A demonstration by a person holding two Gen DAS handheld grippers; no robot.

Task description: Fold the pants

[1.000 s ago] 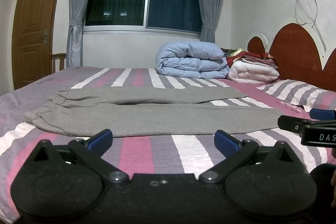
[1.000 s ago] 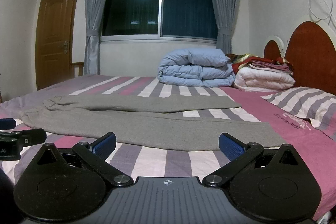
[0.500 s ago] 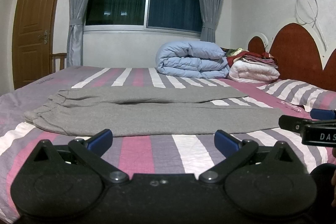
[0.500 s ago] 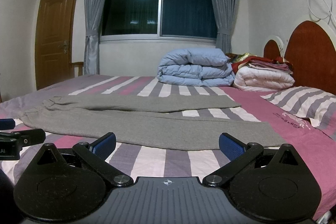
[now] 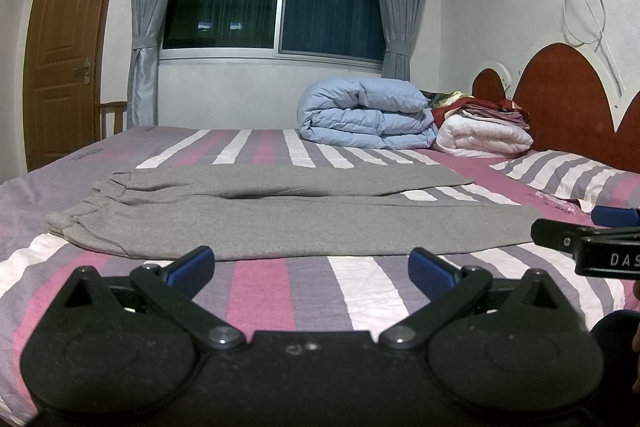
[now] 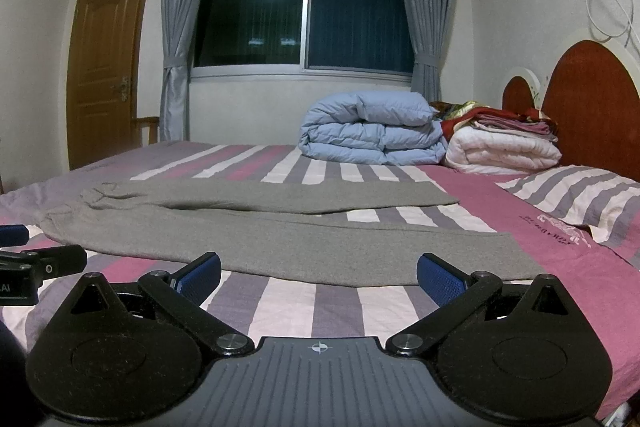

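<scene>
Currently:
pants (image 5: 280, 219): flat on bed (image 5: 260, 291), waistband left, legs splayed right, near edge just beyond both tools
left gripper (image 5: 310, 263): fingers apart, empty, bare sheet ahead
right gripper (image 6: 318, 271): fingers apart, empty
left view only: right tool at right edge
right view only: near leg hem (image 6: 520, 259)

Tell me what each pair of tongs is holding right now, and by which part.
Nothing. The left tongs and right tongs are both open, short of the grey pants lying flat on the striped bedsheet.
</scene>
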